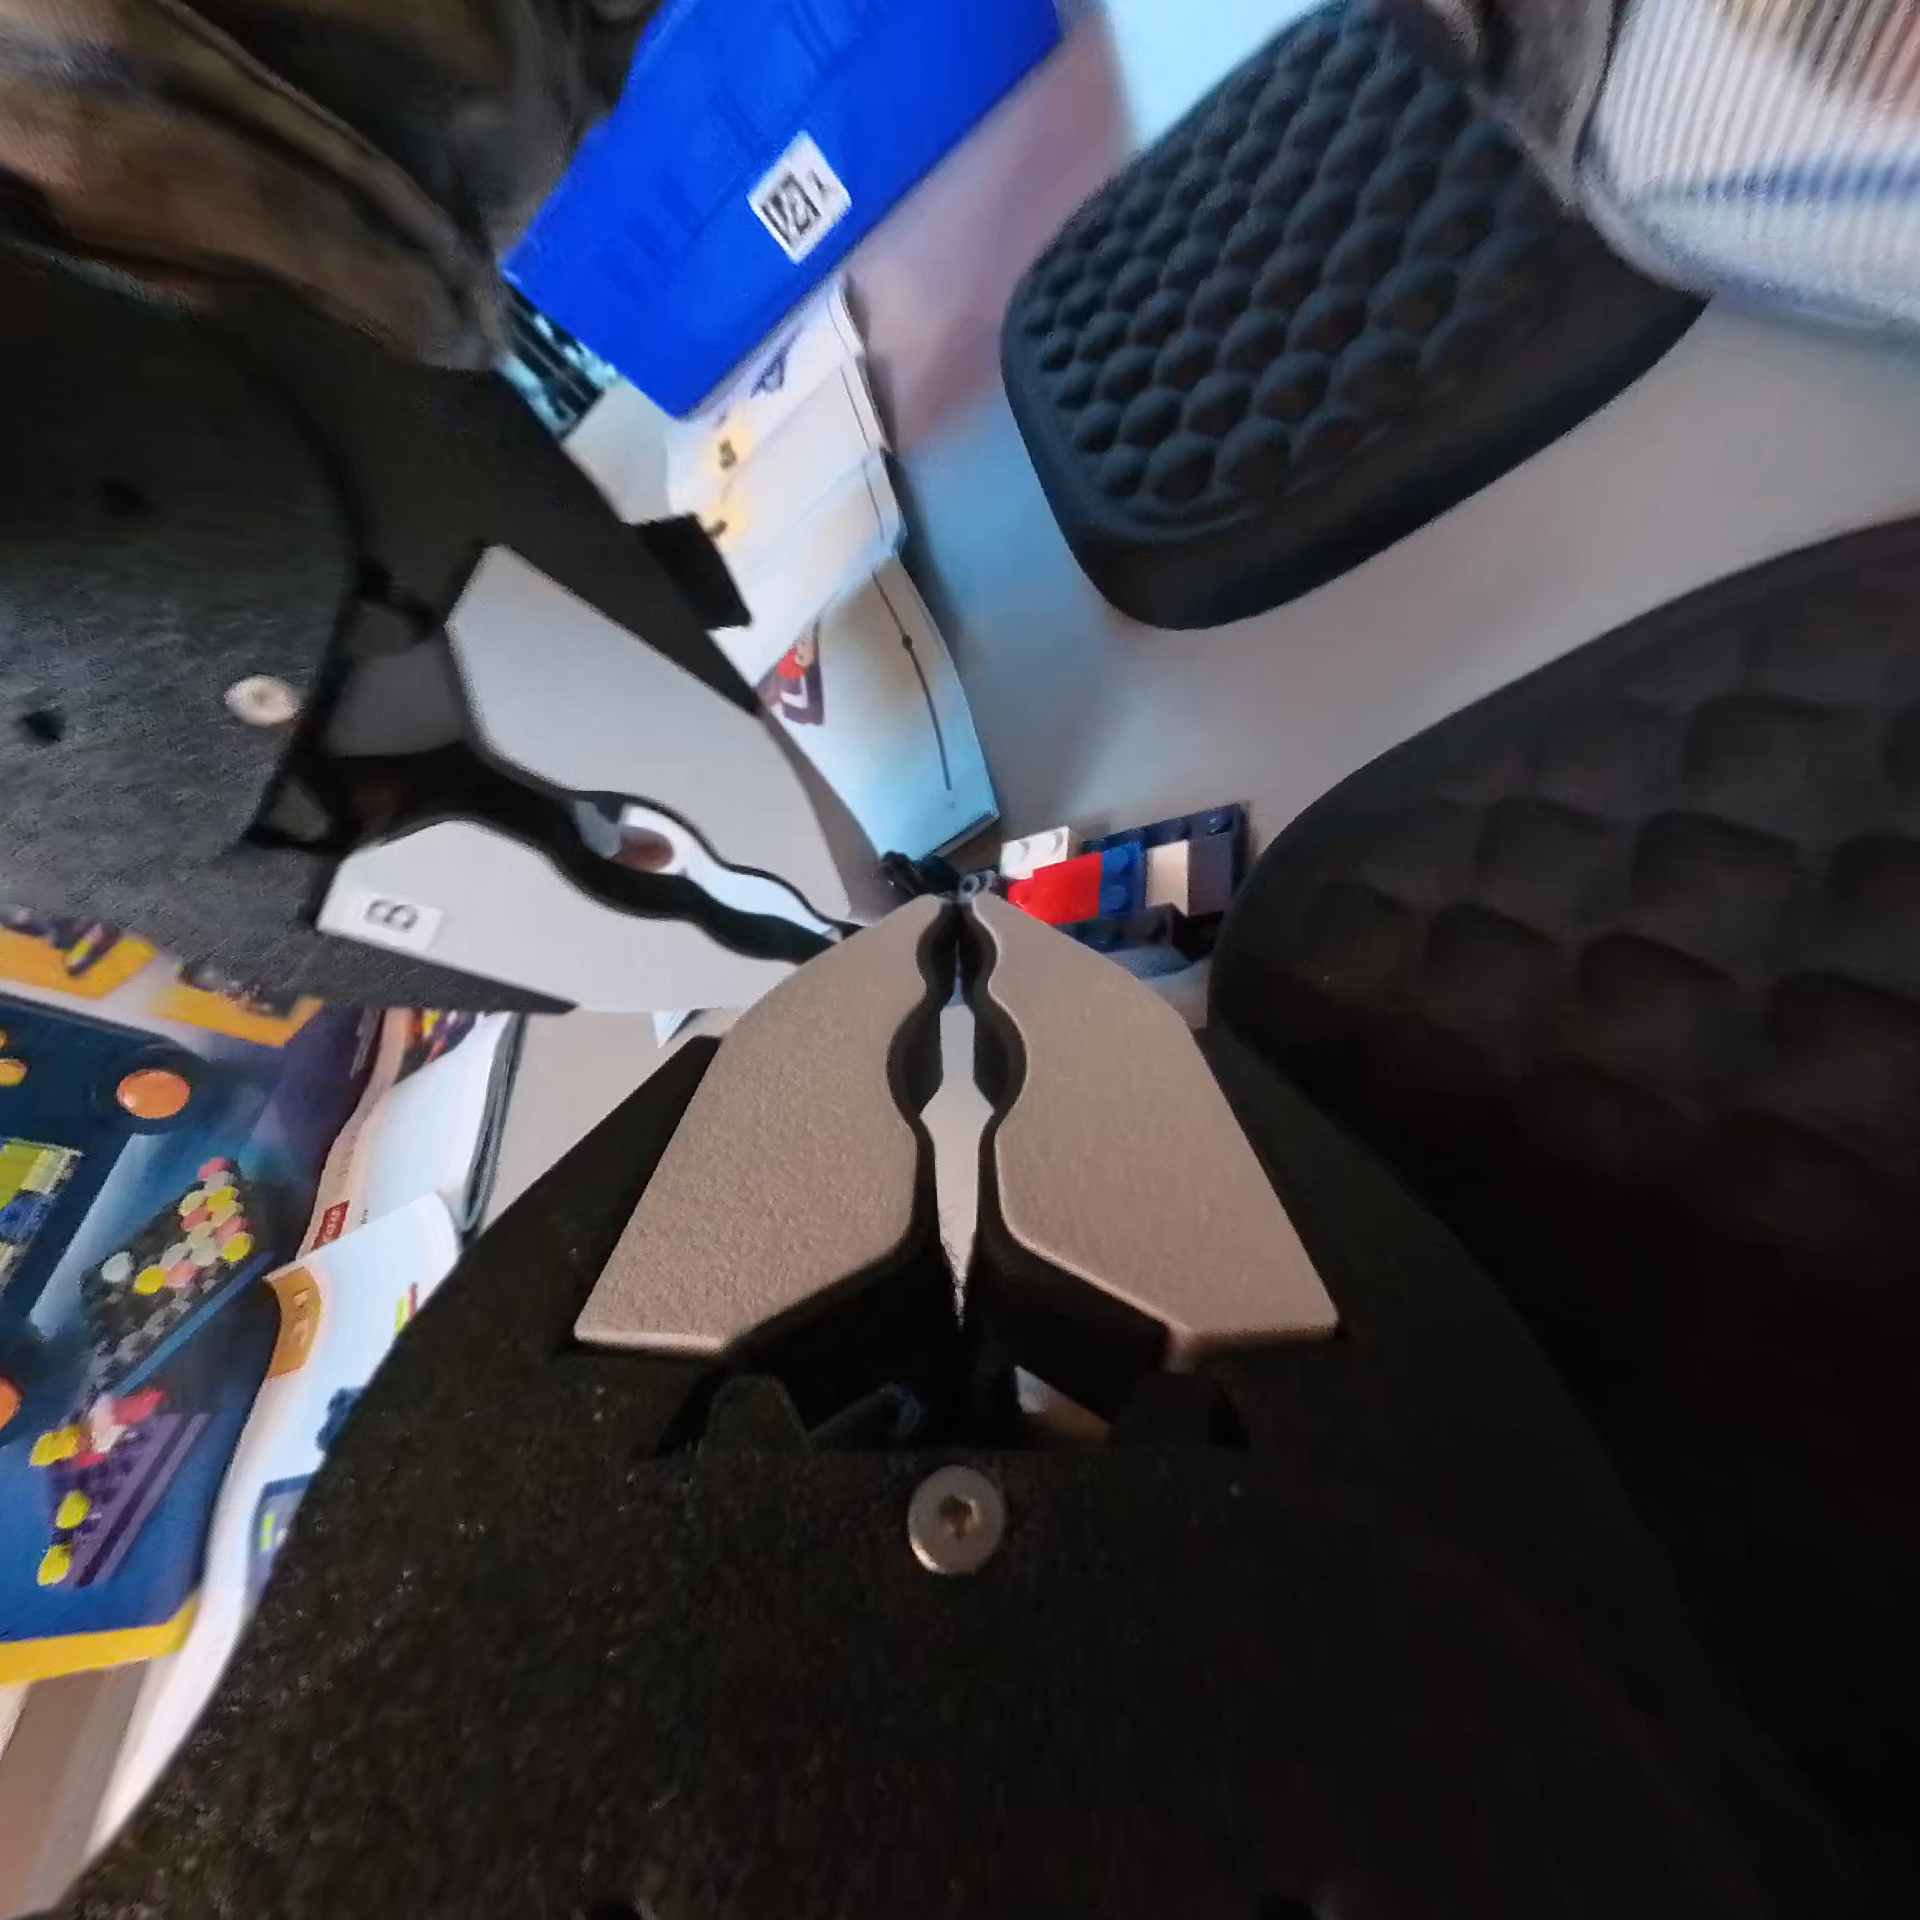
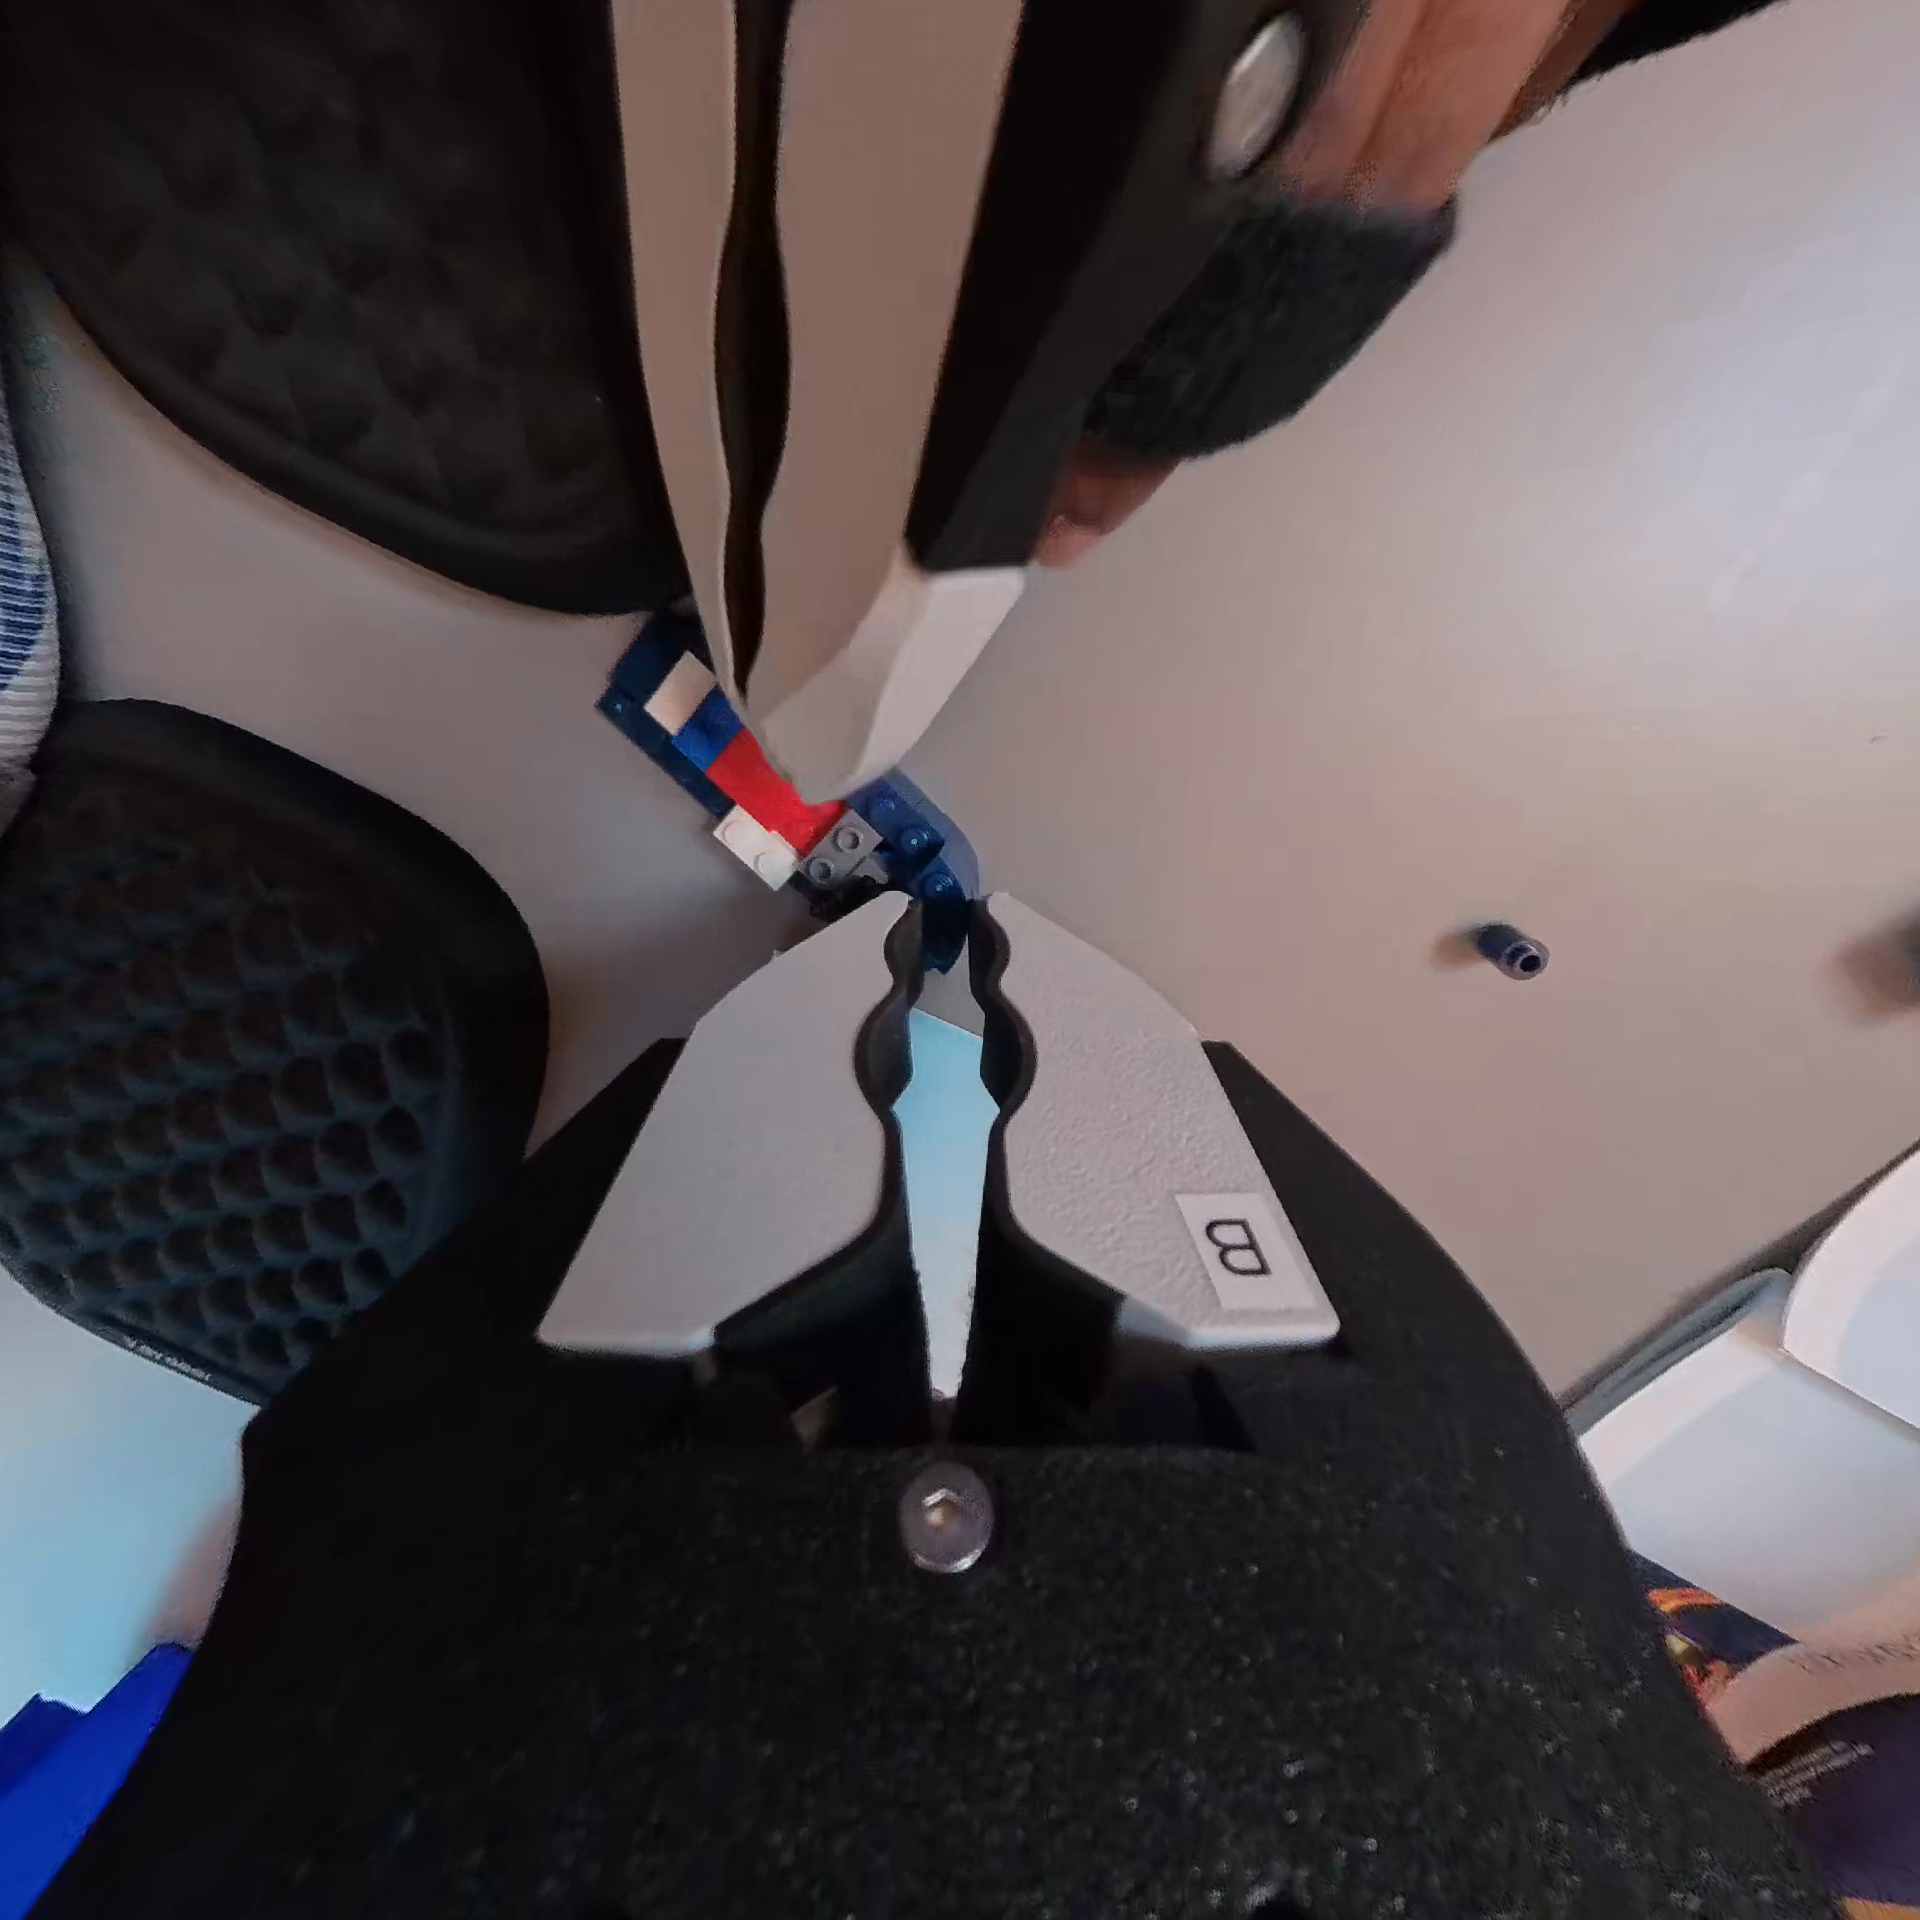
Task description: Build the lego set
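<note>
At nine o'clock in the left wrist view lay a dark blue printed cardboard box (image 1: 114,1299) with white paper booklets (image 1: 821,582) beyond it on a pale tabletop (image 1: 1091,675). At ten o'clock the right gripper (image 1: 831,925) reached in, grey fingers nearly together. At centre the left gripper (image 1: 961,906) had its grey fingertips pressed together, tips at a small grey stud piece on the near end of a small toy-brick model of dark blue, red, white and grey plastic pieces (image 1: 1122,883); whether they pinched it could not be told. At one and four o'clock sat two black dimpled foam pads (image 1: 1299,312).

In the right wrist view, the same brick model (image 2: 748,779) lay at centre. From twelve o'clock the left gripper (image 2: 821,790) came down onto its red brick. The right gripper (image 2: 943,920) was clamped on the model's dark blue rounded end. At three o'clock a small dark blue tube-shaped piece (image 2: 1507,951) lay apart.
</note>
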`<action>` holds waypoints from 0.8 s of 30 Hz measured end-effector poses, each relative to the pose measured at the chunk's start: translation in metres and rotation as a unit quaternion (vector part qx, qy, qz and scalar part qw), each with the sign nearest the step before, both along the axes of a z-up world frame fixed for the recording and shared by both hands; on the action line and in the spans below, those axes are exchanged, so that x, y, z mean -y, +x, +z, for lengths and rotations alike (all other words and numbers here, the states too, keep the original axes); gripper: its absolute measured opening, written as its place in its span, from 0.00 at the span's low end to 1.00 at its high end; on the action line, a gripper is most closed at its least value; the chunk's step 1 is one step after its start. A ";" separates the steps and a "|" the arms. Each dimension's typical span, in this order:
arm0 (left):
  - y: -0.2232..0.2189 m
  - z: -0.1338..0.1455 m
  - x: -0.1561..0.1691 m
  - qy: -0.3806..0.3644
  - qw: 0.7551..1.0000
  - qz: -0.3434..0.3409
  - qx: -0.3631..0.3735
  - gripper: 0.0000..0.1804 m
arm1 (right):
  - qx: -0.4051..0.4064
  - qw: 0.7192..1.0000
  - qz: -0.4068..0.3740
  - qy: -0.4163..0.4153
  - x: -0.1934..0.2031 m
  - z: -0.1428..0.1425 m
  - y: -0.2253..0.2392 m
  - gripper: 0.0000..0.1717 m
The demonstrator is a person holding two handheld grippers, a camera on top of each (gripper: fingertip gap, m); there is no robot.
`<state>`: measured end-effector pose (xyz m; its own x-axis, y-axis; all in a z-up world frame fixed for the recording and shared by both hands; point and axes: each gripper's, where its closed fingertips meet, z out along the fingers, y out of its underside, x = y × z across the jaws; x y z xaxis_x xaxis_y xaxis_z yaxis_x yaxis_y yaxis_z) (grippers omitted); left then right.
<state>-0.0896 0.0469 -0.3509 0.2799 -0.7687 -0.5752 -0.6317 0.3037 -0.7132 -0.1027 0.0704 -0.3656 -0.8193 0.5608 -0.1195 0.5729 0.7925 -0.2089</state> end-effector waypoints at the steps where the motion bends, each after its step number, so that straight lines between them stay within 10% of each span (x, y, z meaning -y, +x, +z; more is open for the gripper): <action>1: -0.003 0.007 0.002 -0.005 1.000 -0.001 0.024 0.00 | -0.004 1.000 0.001 0.005 0.000 0.000 0.000 0.05; 24: -0.005 -0.009 0.012 0.007 0.999 -0.021 -0.032 0.00 | -0.068 0.997 -0.042 -0.007 -0.002 0.002 -0.006 0.10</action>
<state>-0.0942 0.0345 -0.3597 0.2096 -0.7702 -0.6024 -0.6625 0.3412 -0.6668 -0.1091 0.0722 -0.3636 -0.7785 0.6274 -0.0186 0.6028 0.7389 -0.3011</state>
